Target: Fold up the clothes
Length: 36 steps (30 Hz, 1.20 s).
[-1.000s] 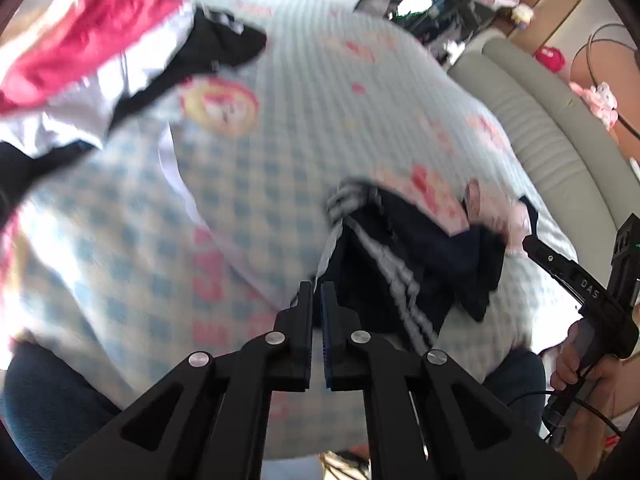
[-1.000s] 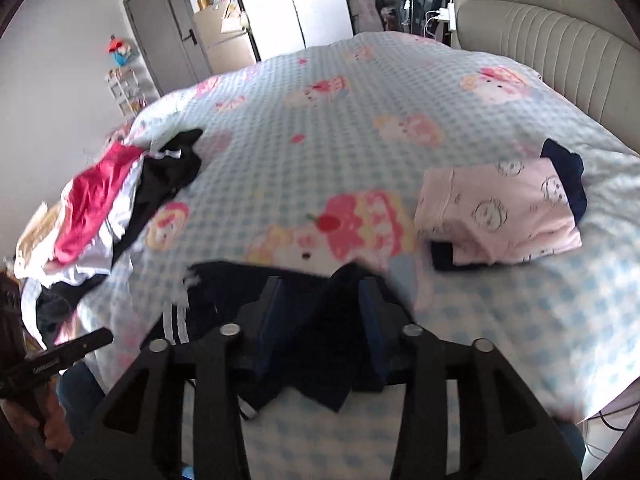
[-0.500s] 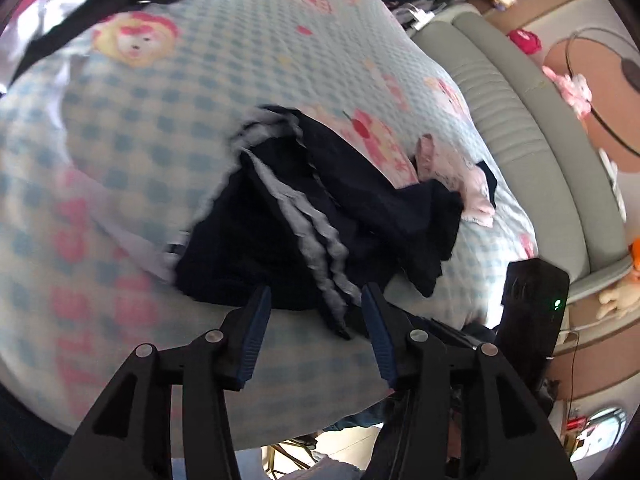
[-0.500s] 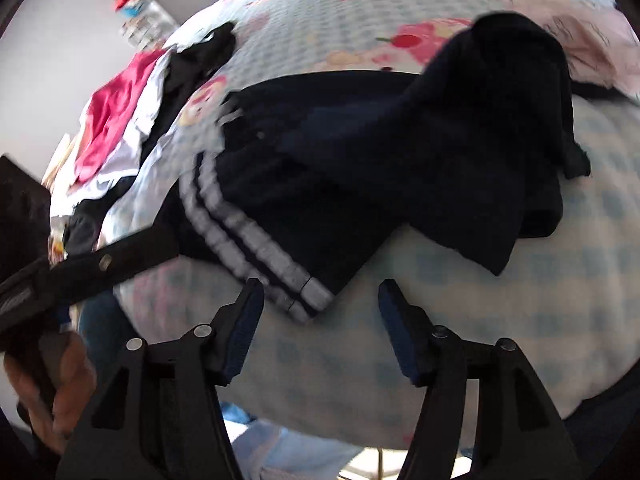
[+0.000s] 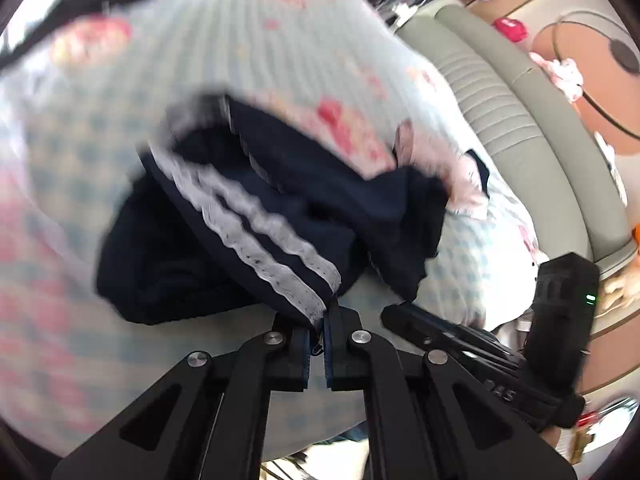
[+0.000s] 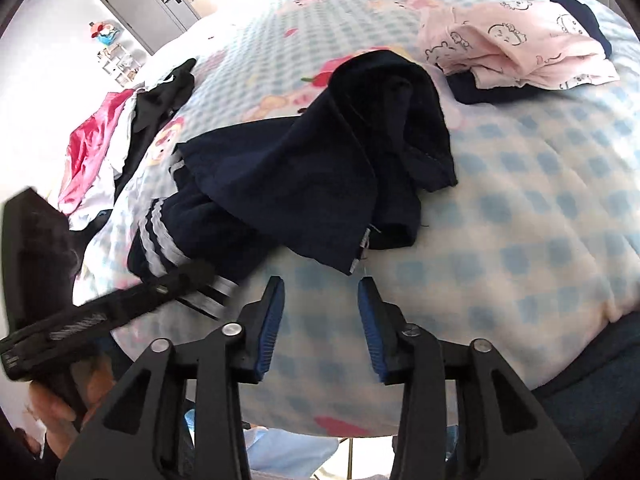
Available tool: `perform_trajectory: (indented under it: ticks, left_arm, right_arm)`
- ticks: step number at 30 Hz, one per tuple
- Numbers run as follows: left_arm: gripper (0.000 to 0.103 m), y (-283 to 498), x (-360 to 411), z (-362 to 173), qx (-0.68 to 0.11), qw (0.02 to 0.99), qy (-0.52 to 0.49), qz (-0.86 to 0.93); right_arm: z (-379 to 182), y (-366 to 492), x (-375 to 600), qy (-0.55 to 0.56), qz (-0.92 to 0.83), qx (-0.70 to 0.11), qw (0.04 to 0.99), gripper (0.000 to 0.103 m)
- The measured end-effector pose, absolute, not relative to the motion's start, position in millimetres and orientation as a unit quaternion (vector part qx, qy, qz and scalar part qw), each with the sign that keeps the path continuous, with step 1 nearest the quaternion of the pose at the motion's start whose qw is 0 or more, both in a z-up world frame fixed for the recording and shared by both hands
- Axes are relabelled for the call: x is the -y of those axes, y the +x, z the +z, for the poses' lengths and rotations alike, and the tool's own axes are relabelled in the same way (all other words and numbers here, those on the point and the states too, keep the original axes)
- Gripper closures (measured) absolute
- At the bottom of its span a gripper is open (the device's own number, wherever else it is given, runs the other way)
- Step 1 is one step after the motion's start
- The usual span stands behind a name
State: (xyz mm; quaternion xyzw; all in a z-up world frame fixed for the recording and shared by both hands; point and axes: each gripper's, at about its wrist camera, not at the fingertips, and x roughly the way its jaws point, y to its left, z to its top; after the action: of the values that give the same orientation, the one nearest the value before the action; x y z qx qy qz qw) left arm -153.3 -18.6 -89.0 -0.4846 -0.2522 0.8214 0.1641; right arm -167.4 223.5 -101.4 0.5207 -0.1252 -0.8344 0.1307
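Far left, right-wrist view: heap of unsorted clothes (image 6: 100, 160), red, white and black, at the bed (image 6: 540, 220) edge

Left tongs (image 5: 318, 338): pinched tight on the striped hem of the navy garment (image 5: 256, 216); only a thin lip of cloth sits between the pads. Seen from the right wrist, the same tongs reach in from the left over the white stripes

Navy garment, right-wrist view (image 6: 304, 176): lying crumpled on the checked bedspread, near the front edge, one part bunched up into a hump toward the back, layers overlapping unevenly. Not flat, not squared

Right tongs (image 6: 320, 312): wide apart, holding nothing, just short of the garment's near corner with the small tag

Right of that: pink printed garment (image 6: 516, 52) lying folded over something dark, near the navy piece but apart from it

Risks, as I judge them:
- shallow bite on the hem; a sharp pull could slip it free
- bunched hump may drag along and trap creases inside any fold
- garment is near the bed edge; a tug toward the person could slide it off
- a wide sweep could disturb the pink piece
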Motion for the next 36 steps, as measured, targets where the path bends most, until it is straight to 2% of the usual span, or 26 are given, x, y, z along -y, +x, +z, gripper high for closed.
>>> perform_trajectory:
  ticks: [7,9,12,15,17,20,21,23,24,25,27,28,29,30,36]
  left_arm:
    - [0.098,-129,86,-35,0.248,0.146,-0.426,0.857]
    - [0.098,-127,113,-32,0.248,0.109,-0.419,0.867]
    - [0.098,-129,147,-47,0.278,0.076,-0.439,0.851]
    - [0.098,-123,148,-62,0.273,0.073,-0.455,0.844]
    - [0.098,-121,138,-74,0.273,0.080,-0.470,0.836]
    - [0.097,-121,126,-88,0.272,0.084,-0.490,0.824]
    - [0.095,-122,122,-93,0.271,0.086,-0.496,0.821]
    - [0.079,-124,117,-101,0.271,0.085,-0.508,0.813]
    - [0.061,-124,117,-105,0.274,0.086,-0.509,0.811]
    - [0.056,-125,117,-107,0.278,0.086,-0.508,0.810]
    - [0.061,-126,115,-110,0.276,0.085,-0.508,0.811]
    - [0.079,-127,114,-109,0.273,0.084,-0.506,0.814]
    - [0.088,-126,114,-105,0.268,0.082,-0.499,0.820]
    - [0.092,-126,114,-100,0.266,0.082,-0.490,0.826]
    - [0.093,-117,137,-63,0.297,0.088,-0.425,0.851]
  right_arm:
    - [-79,-185,-197,0.487,-0.854,0.100,0.154,0.059]
    - [-61,-193,-205,0.454,-0.875,0.115,0.121,0.059]
    - [-47,-203,-213,0.442,-0.878,0.149,0.110,0.052]
    - [-56,-194,-192,0.468,-0.864,0.117,0.146,0.050]
    - [-70,-183,-175,0.490,-0.848,0.102,0.174,0.044]
    - [-96,-167,-162,0.525,-0.822,0.098,0.199,0.044]
    - [-100,-164,-162,0.531,-0.817,0.098,0.201,0.044]
    - [-107,-160,-160,0.542,-0.809,0.099,0.205,0.044]
    - [-111,-158,-160,0.548,-0.805,0.100,0.206,0.042]
    - [-115,-155,-159,0.553,-0.800,0.100,0.208,0.041]
    - [-123,-151,-158,0.564,-0.792,0.101,0.211,0.036]
    - [-126,-149,-157,0.570,-0.787,0.102,0.213,0.036]
    - [-126,-150,-159,0.567,-0.791,0.102,0.206,0.036]
    - [-125,-152,-160,0.563,-0.796,0.103,0.198,0.036]
    - [-100,-162,-183,0.517,-0.836,0.111,0.143,0.037]
